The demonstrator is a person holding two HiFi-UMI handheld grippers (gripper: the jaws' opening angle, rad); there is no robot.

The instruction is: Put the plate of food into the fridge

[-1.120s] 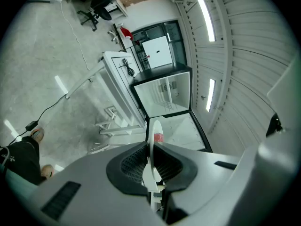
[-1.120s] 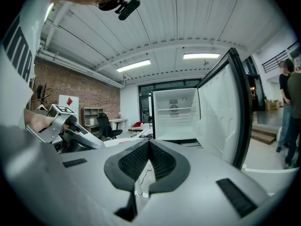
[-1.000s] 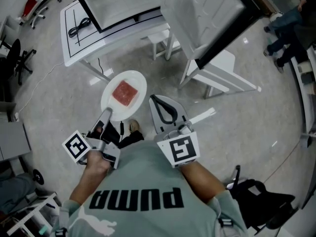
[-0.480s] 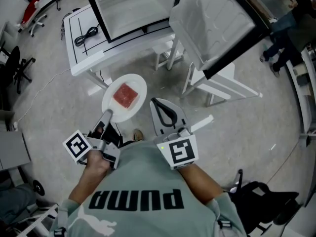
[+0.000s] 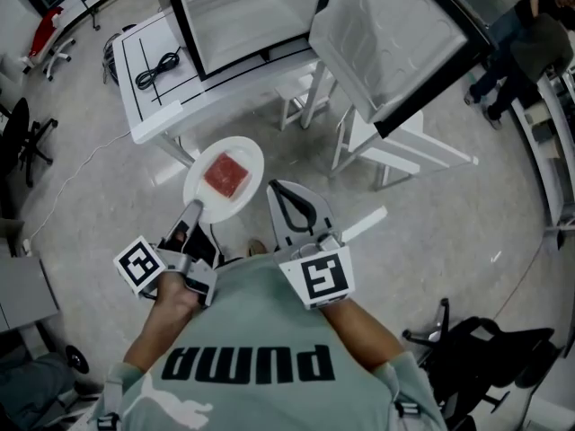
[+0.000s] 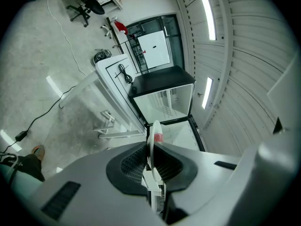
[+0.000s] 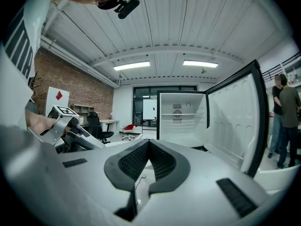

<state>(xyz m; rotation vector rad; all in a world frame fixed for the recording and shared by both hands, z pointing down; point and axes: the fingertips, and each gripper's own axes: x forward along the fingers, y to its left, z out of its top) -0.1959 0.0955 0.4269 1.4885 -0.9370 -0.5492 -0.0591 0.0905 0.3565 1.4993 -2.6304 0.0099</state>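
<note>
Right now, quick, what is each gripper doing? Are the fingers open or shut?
Left gripper: closed on the rim of the white plate with the red food.
Right gripper: closed, fingers together, holding nothing.

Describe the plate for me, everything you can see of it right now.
The plate is white, round and shallow, with one red square slab of food at its middle. The left claw is shut on its near rim; in the left gripper view the rim sits edge-on between the pads. It is held roughly level in the air above the floor, short of the open fridge. Nothing else touches it.
</note>
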